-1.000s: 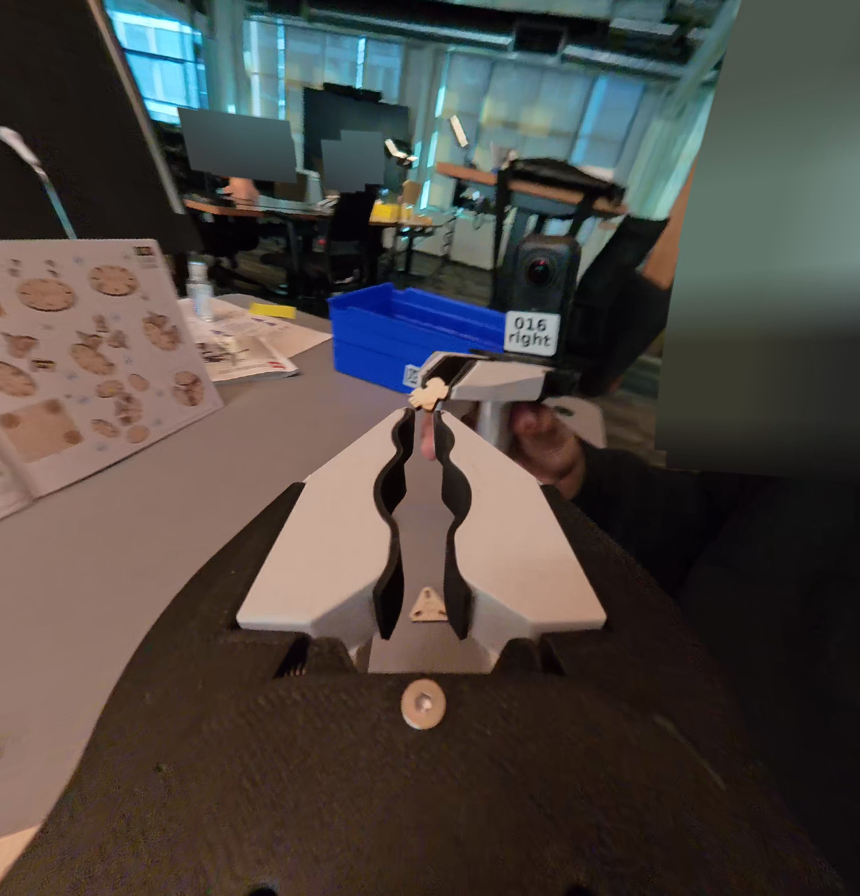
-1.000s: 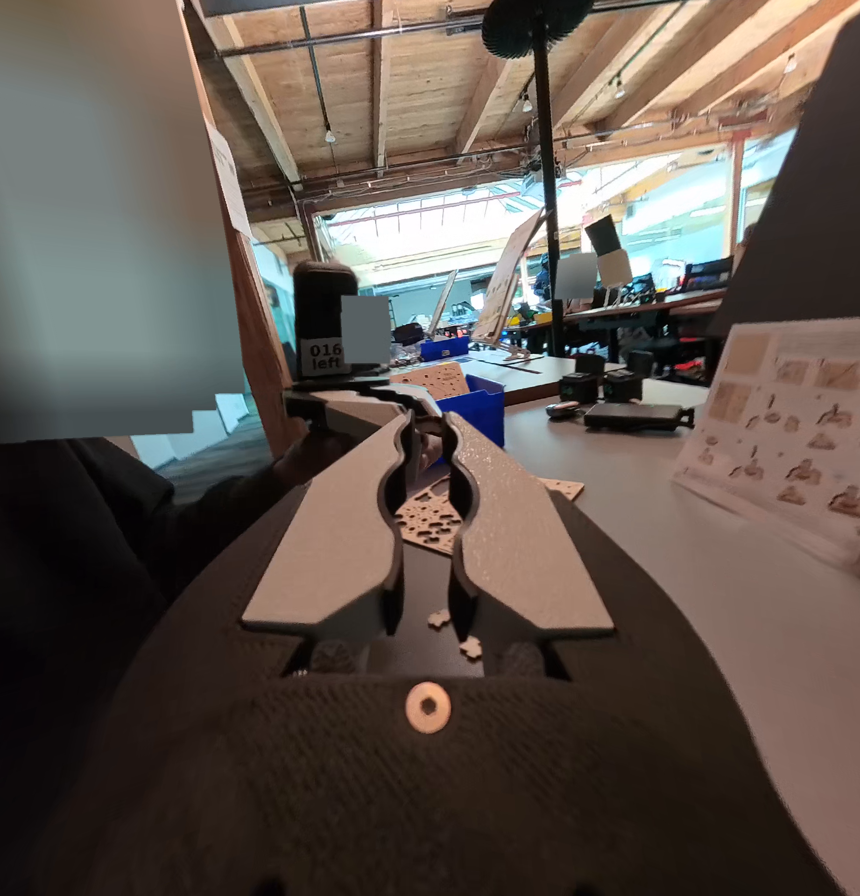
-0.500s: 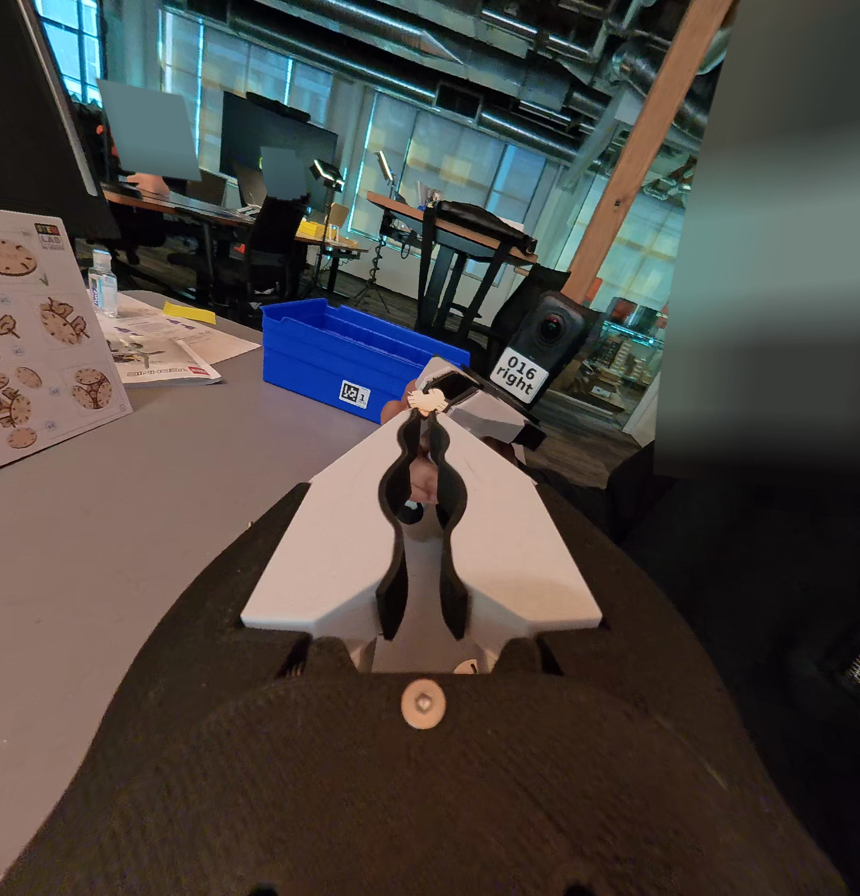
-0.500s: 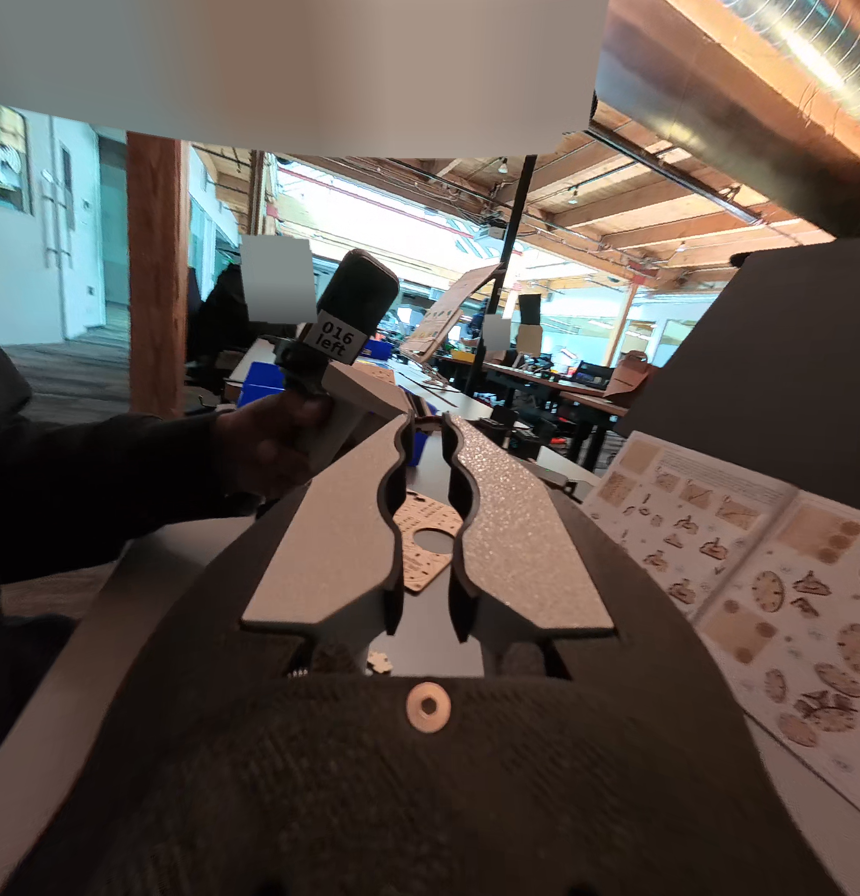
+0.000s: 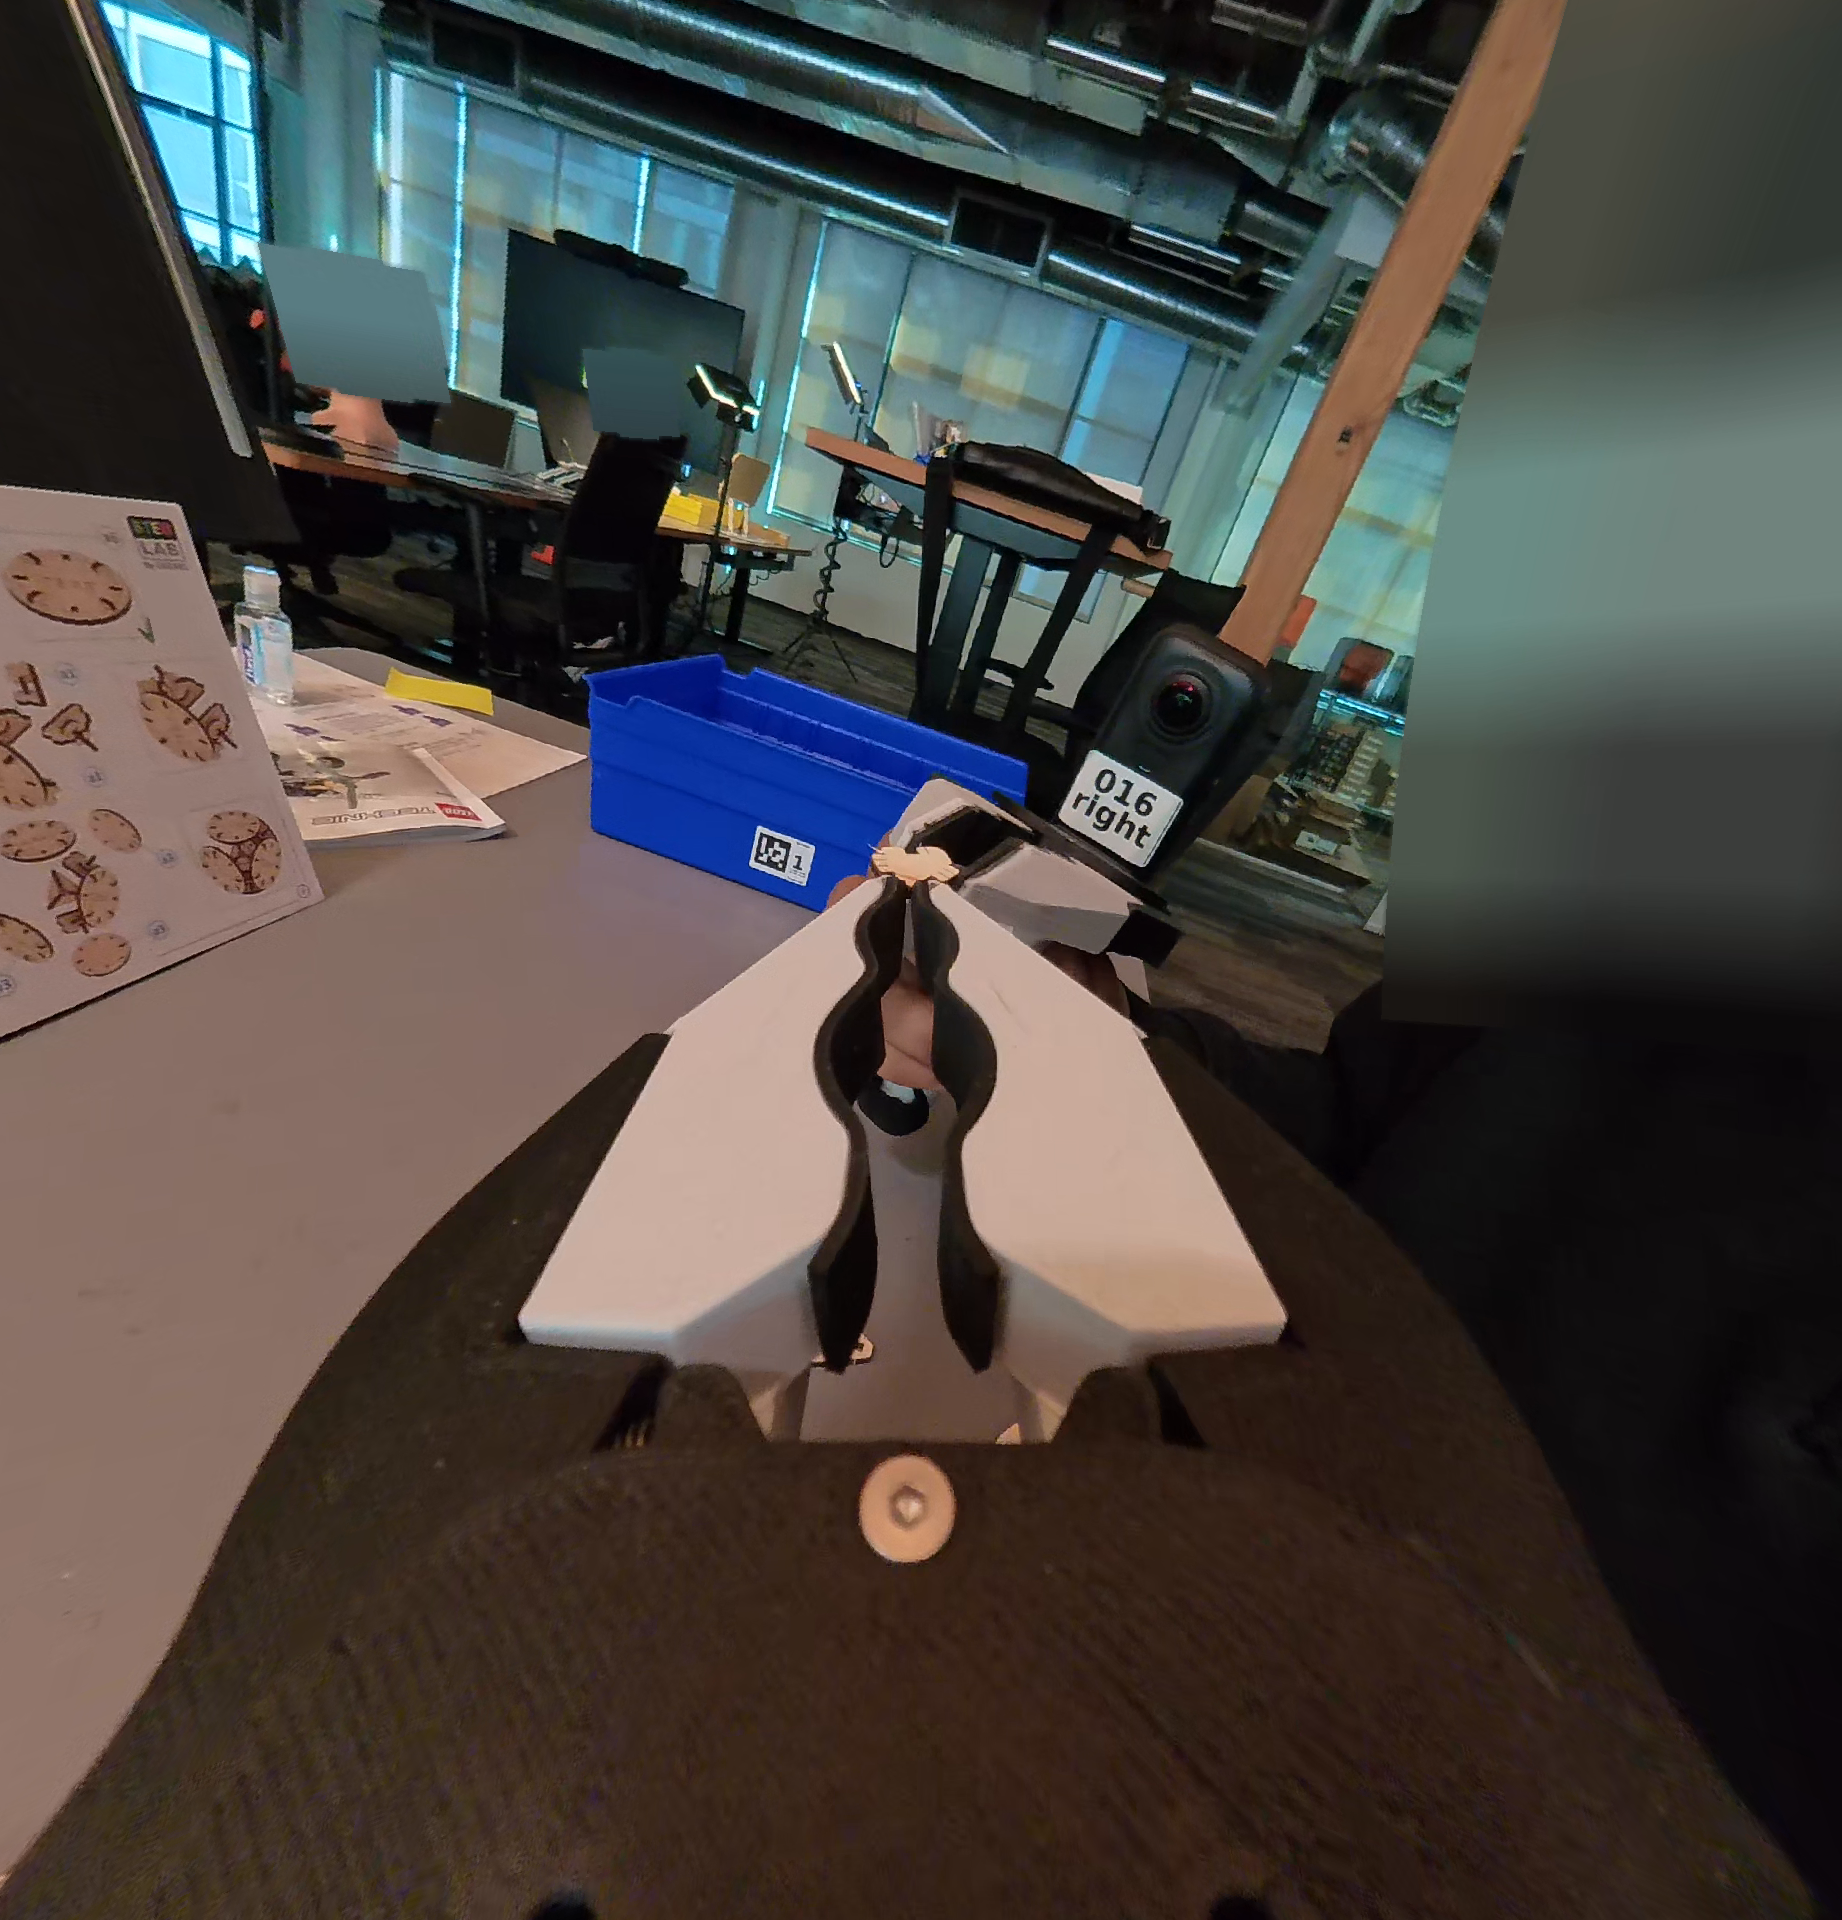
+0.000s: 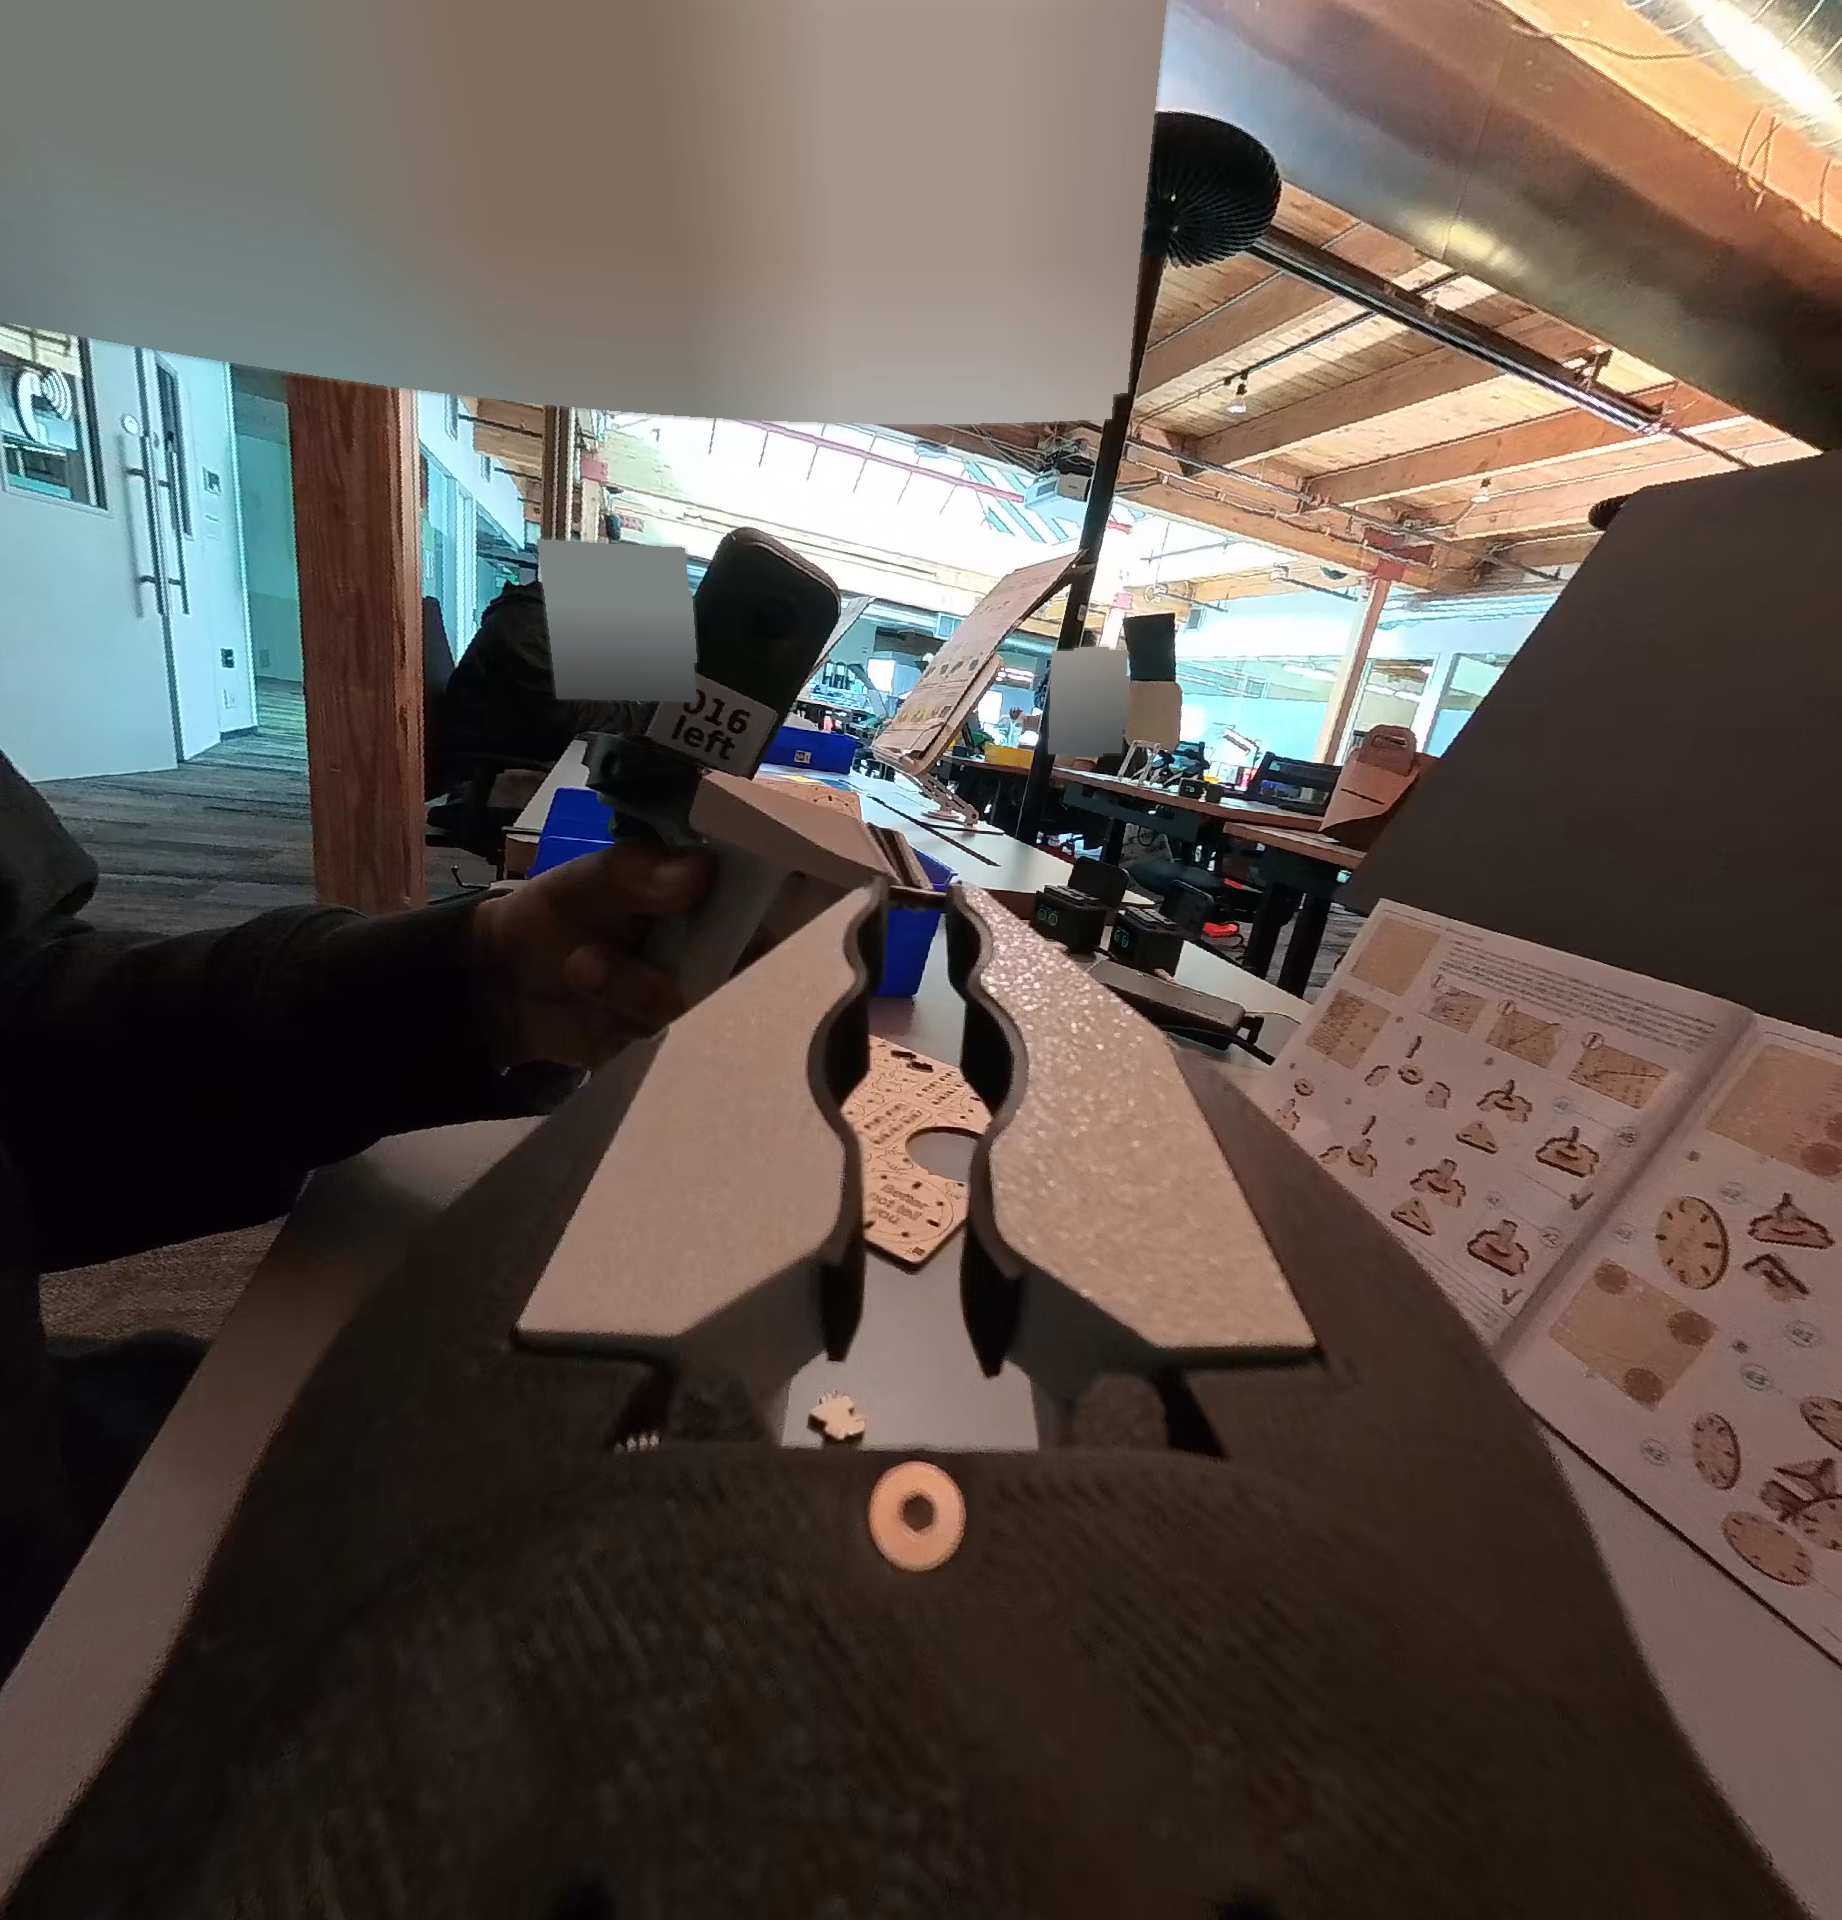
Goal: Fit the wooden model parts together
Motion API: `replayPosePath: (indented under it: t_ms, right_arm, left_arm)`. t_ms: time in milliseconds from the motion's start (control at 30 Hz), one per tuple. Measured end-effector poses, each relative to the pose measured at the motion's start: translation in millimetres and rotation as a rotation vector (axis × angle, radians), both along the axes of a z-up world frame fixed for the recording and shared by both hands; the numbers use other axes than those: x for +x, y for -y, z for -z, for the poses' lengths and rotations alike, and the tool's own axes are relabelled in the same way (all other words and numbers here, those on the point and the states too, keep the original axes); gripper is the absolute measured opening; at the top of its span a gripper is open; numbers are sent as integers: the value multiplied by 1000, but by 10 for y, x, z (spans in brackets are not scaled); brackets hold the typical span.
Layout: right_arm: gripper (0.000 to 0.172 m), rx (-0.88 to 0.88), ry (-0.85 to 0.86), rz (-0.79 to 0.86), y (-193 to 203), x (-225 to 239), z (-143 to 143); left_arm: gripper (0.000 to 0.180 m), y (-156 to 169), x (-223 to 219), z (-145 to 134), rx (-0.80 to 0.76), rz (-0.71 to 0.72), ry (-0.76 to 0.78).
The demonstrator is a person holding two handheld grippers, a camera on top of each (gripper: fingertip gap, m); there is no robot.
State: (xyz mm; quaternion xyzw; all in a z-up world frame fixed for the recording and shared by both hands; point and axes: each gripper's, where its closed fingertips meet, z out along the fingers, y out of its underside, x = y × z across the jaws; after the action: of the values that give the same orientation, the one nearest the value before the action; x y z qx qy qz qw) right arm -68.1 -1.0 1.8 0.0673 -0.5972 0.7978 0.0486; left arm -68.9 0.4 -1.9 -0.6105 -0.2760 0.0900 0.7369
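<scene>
Pinching small tan wooden piece [image 5: 915, 862] at tips: left gripper [image 5: 909, 891], jaws shut on it, held above grey table [image 5: 273, 1091], nr blue bin [image 5: 751, 769]. Gripping same piece edge-on: right gripper [image 6: 915, 902], jaws narrow. Wooden sheet [image 6: 901, 1153] below.

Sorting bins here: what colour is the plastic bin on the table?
Blue bin, clearest in the left wrist view.

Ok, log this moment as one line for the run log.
left gripper: jaws closed, tips at small wooden piece | right gripper: holds that piece at jaw tips | behind: blue bin on grey table
</scene>
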Motion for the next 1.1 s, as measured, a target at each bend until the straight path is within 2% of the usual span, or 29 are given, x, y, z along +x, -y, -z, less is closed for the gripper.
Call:
replayPosePath:
  t_ms: [167, 300, 367, 467, 600, 800, 1100]
  right_arm:
    - [8, -1, -6, -4, -10, 9, -10]
    - [8, -1, -20, -1, -15, 19, -16]
    - [8, -3, -17, -14, -18, 36, -20]
    - [8, -6, -5, -45, -22, 67, -26]
    - [8, -27, 63, -169, -59, 173, -66]
    - [8, -28, 167, -321, -102, 269, -97]
    - [8, -36, 158, -298, -90, 265, -98]
  left_arm:
    - [0, -9, 10, -17, -5, -11, -29]
    - [27, -39, -10, 10, -38, -40, -52]
    - [31, -58, -5, 18, -34, -31, -50]
    - [29, -73, 38, -16, 2, 6, -55]
    - [14, -103, 157, -82, 35, 82, -82]
    - [15, -151, 243, -114, 45, 133, -101]
    - [12, -140, 244, -120, 21, 114, -127]
